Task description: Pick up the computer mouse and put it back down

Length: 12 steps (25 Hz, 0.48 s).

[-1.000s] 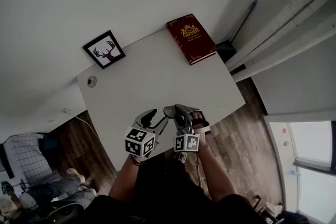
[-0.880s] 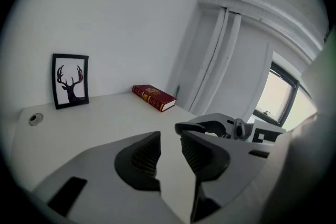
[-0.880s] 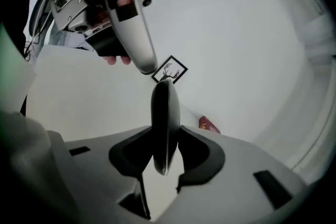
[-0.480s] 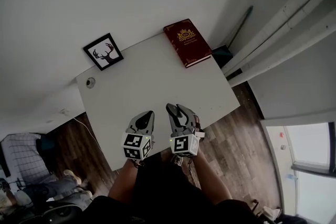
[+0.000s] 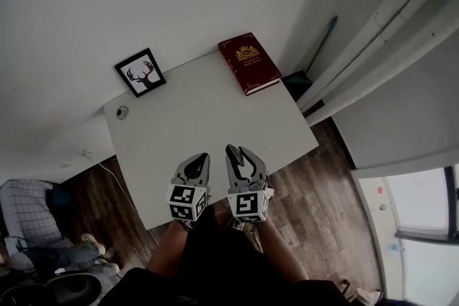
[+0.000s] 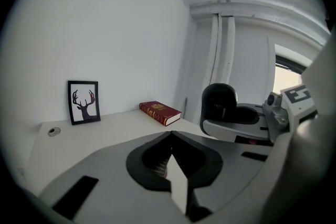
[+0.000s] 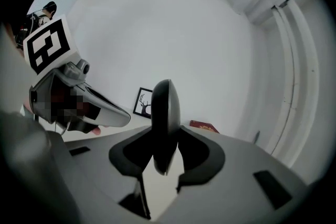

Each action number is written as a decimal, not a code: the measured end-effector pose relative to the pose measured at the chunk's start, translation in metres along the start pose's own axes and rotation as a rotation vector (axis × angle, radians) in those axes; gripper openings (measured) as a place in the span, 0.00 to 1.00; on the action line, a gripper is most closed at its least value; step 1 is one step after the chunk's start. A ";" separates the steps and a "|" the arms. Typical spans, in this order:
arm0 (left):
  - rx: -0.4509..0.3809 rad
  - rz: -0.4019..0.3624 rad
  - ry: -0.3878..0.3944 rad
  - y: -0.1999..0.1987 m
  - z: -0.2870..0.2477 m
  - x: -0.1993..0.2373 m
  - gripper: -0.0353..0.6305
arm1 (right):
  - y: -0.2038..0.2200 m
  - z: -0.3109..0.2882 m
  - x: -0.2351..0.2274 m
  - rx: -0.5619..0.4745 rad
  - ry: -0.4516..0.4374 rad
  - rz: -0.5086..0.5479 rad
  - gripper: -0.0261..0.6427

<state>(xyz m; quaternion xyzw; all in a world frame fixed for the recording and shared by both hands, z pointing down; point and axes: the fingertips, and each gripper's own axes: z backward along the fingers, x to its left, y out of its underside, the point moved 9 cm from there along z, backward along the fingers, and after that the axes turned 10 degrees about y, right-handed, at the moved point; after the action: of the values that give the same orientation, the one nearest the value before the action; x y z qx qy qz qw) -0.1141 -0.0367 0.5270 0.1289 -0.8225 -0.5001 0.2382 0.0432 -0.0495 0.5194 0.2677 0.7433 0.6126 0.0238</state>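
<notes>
The dark computer mouse (image 7: 164,123) stands on edge between the jaws of my right gripper (image 7: 164,157), which is shut on it. From the left gripper view the mouse (image 6: 219,102) shows as a black rounded hump in the right gripper (image 6: 236,126), held above the white table (image 5: 208,111). In the head view both grippers hover over the table's near edge, the right gripper (image 5: 237,156) beside the left gripper (image 5: 198,160). My left gripper (image 6: 170,139) is shut with nothing in it.
A red hardcover book (image 5: 248,62) lies at the table's far right corner. A framed deer picture (image 5: 140,72) leans at the far left, with a round cable grommet (image 5: 122,112) near it. Wooden floor and a wall with pipes surround the table.
The left gripper's jaws have closed on nothing. Both grippers have risen and drawn back to the near edge. The right gripper has rolled, turning the mouse on edge.
</notes>
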 end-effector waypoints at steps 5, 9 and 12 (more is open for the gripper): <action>-0.053 -0.020 -0.033 -0.006 0.016 -0.029 0.06 | -0.013 0.032 -0.007 -0.039 0.000 -0.022 0.25; -0.094 -0.028 -0.058 -0.007 0.037 -0.056 0.06 | -0.018 0.060 -0.010 -0.119 -0.009 -0.032 0.25; -0.116 -0.031 -0.074 -0.007 0.054 -0.072 0.06 | -0.025 0.081 -0.010 -0.162 -0.026 -0.037 0.25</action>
<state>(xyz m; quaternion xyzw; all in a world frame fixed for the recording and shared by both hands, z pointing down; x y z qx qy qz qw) -0.0813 0.0333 0.4811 0.1089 -0.7983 -0.5550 0.2069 0.0721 0.0159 0.4738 0.2591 0.6957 0.6667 0.0665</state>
